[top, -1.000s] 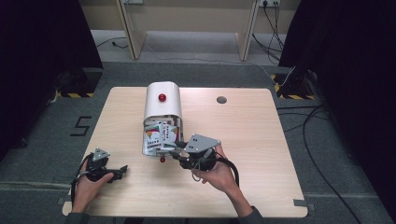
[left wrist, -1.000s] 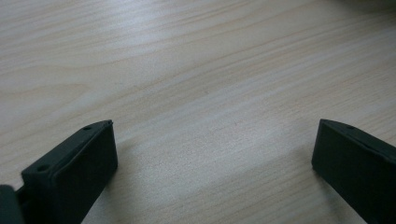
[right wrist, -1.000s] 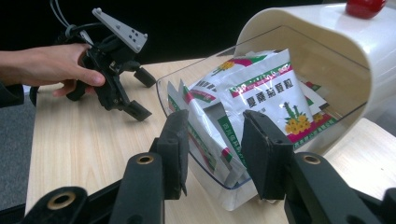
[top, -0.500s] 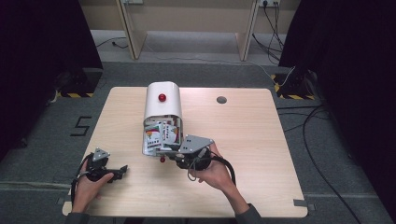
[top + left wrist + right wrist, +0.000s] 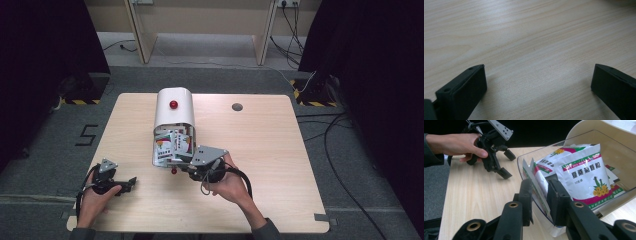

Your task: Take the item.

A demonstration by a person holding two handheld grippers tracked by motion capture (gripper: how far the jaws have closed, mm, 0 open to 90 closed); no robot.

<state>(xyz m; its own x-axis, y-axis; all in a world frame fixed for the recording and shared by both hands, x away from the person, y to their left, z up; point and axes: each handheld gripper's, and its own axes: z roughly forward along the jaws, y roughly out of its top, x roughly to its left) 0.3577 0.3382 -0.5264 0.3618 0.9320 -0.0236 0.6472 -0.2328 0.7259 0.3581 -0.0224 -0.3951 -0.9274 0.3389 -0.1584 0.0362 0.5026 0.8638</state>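
At frame centre, the right gripper (image 5: 539, 192) is closing its black jaws around the clear plastic bin's (image 5: 524, 166) rim and a glossy, flat, upright sachet (image 5: 536, 183), while the left gripper (image 5: 537, 77) is resting wide open on pale wood.

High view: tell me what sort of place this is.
Probably a lab or recording studio rather than a home: black curtains close both sides, cables trail over grey carpet, and hazard tape marks the floor past a lone wooden table.

Chinese "夏桑菊颗粒" and "10克" on white sachet (image 5: 584, 173), "5" marked on floor (image 5: 87, 135)
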